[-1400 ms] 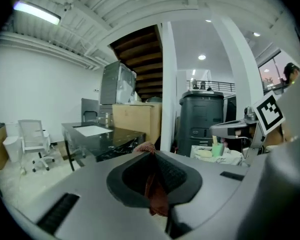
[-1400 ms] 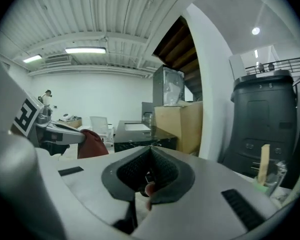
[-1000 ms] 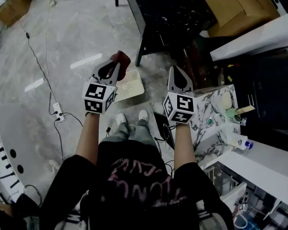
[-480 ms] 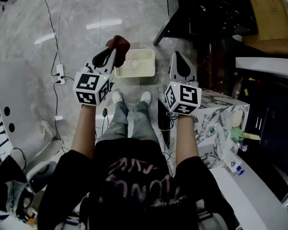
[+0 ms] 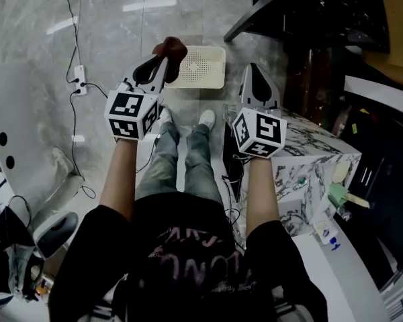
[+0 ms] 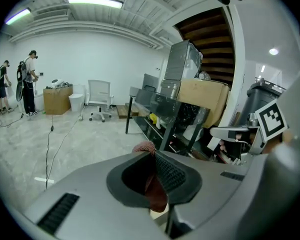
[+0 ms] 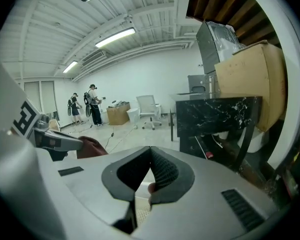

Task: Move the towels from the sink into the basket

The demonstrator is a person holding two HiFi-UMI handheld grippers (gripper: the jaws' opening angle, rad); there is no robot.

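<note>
Two tongs are hovering above the floor. The left tongs (image 5: 162,60) are clamping a red towel (image 5: 171,47) by the basket's (image 5: 203,67) left edge. The right tongs (image 5: 254,67) are sitting pressed together, right of it.

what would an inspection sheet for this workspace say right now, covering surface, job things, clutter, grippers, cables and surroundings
surface: grey marble-look floor; marble-pattern counter at right
job's things: dark red towel at the left edge of the cream basket in the head view, not yet in it; nothing seen inside the basket
clutter: small items on the counter's right side
grippers: left gripper shut on the towel; right gripper shut, empty
cables: black cable runs to a white power strip on the floor
surroundings: black table; people and an office chair far off
</note>
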